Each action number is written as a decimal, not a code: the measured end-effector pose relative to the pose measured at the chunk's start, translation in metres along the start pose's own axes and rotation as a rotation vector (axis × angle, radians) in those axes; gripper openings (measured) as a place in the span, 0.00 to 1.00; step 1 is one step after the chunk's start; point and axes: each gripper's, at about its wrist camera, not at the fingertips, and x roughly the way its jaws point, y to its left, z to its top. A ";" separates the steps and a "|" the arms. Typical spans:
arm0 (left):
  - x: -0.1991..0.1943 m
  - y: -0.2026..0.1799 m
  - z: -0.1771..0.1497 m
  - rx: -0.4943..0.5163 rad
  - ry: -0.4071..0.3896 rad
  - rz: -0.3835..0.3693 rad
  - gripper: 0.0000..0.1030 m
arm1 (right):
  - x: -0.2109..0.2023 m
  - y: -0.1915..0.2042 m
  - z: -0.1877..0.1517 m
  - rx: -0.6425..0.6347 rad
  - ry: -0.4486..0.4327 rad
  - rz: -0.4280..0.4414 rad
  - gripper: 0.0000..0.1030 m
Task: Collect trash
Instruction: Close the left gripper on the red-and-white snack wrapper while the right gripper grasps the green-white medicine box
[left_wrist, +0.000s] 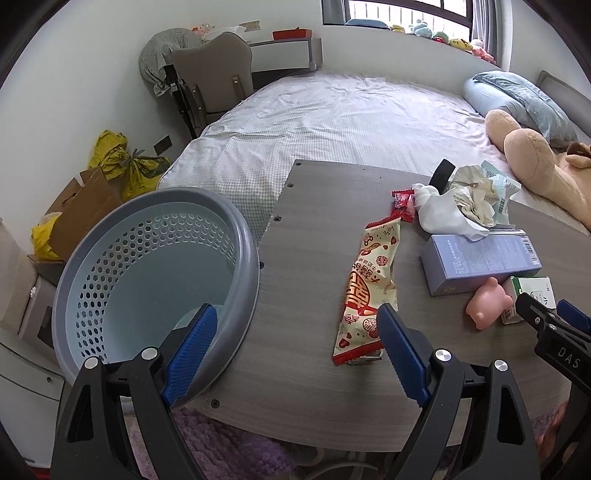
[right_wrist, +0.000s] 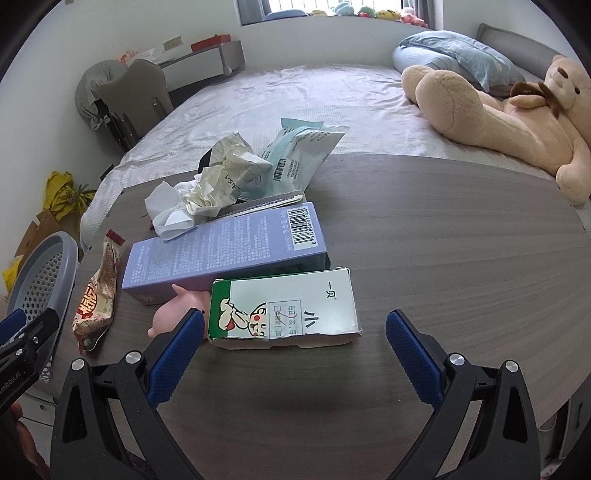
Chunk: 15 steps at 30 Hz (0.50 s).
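A grey-rimmed, pale blue perforated bin (left_wrist: 147, 273) stands at the left edge of the wooden table (left_wrist: 314, 398). A red and cream snack wrapper (left_wrist: 369, 295) lies flat just ahead of my open left gripper (left_wrist: 295, 339), whose left finger hangs over the bin rim. My right gripper (right_wrist: 295, 347) is open and empty, straddling the near end of a green and white carton (right_wrist: 288, 306). Behind the carton lie a lilac box (right_wrist: 229, 251), a pink pig toy (right_wrist: 177, 314), crumpled paper (right_wrist: 225, 173), white cloth (right_wrist: 170, 214) and a teal pouch (right_wrist: 299, 151).
A bed (left_wrist: 332, 122) with a large teddy bear (right_wrist: 498, 110) and blue pillow (right_wrist: 461, 55) lies beyond the table. A chair (left_wrist: 214, 77) stands at the far left, with cardboard (left_wrist: 81, 206) and yellow bags (left_wrist: 122, 158) on the floor beside the bin.
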 end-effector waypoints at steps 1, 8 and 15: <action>0.001 0.000 0.000 -0.002 0.001 -0.003 0.82 | 0.001 0.000 0.001 -0.001 0.002 -0.003 0.94; 0.004 -0.002 0.000 0.001 0.007 -0.008 0.82 | 0.009 0.001 0.003 -0.006 0.022 -0.005 0.94; 0.005 -0.004 -0.001 -0.001 0.007 -0.011 0.82 | 0.014 -0.001 0.004 0.004 0.031 -0.010 0.94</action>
